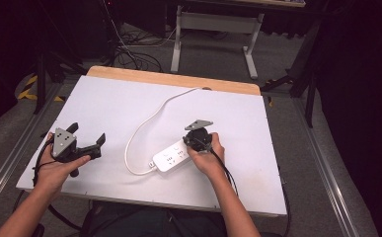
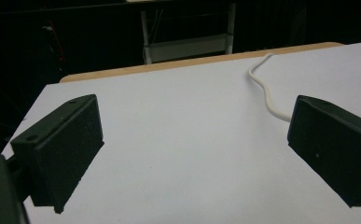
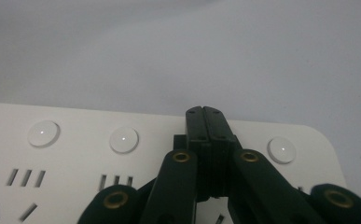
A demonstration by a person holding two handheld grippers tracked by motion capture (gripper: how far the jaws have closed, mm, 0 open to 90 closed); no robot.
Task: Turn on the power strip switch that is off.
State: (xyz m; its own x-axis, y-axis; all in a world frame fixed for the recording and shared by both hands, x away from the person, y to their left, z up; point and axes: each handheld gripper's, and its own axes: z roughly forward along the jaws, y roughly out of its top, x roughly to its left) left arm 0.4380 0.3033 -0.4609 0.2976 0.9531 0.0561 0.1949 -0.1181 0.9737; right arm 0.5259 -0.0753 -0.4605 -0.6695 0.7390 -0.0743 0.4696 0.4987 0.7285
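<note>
Under the right claw (image 3: pixel 204 111), jaws pressed together and tip down on the white plastic power strip (image 1: pixel 171 156) beside its round switch buttons, pressing looks underway not finished, while the left claw (image 1: pixel 87 140) waits spread apart, well off.

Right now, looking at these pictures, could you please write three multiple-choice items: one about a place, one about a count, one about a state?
1. Where does the power strip lie?
A. on the white table top
B. on the floor
C. on a chair

2. How many round buttons show beside the closed jaws in the right gripper view?
A. one
B. three
C. six

3. How do the left gripper jaws stand?
A. pressed together
B. wide apart
C. clamped on the cable

Answers: 1 A, the strip rests on the white surface; 2 B, three round buttons show; 3 B, bare table lies between them.
</note>
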